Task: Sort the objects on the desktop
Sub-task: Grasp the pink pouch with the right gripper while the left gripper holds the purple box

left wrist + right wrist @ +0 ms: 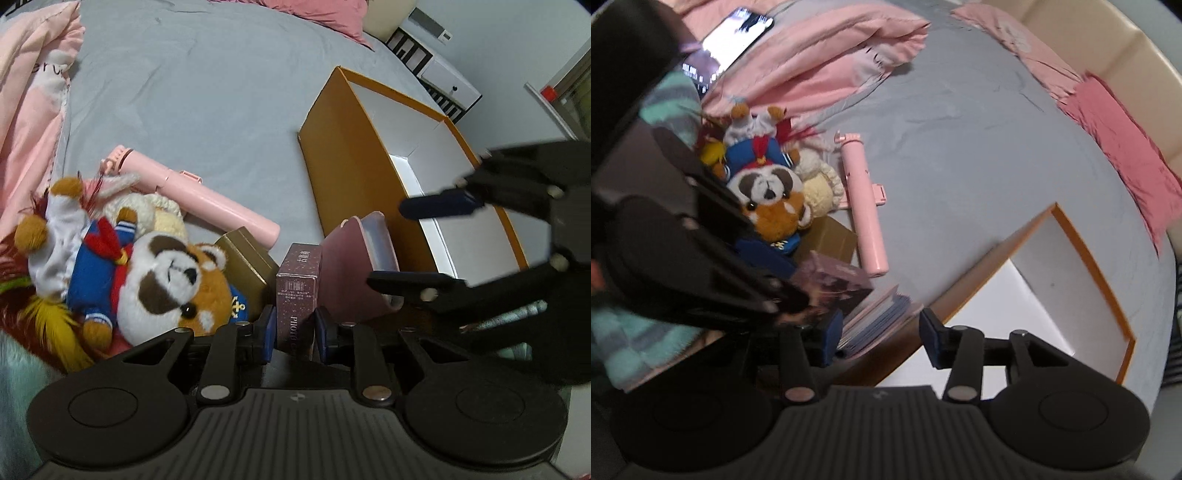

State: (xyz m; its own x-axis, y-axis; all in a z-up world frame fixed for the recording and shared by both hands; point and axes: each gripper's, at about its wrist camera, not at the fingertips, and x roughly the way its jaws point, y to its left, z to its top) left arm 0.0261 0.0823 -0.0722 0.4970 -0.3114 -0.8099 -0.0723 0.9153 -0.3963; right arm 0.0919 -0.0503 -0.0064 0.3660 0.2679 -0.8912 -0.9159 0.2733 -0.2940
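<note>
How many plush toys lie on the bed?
2 clearly. The red panda plush in a sailor outfit lies at the left of the pile. A cream plush lies behind it, against the pink stick. More may be hidden under the feathers.

Counts, left wrist view: one open orange box [343,162] at 2 o'clock. One pink tube-shaped case [207,201] at 9 o'clock. Two plush toys at 8 o'clock: one red panda in sailor suit [162,280], one cream plush [155,206] behind it. Three small boxes near centre: one gold [245,258], one purple photo-card box [299,291], one pink [354,266]. One phone [738,33] at 11 o'clock, right wrist view.
</note>
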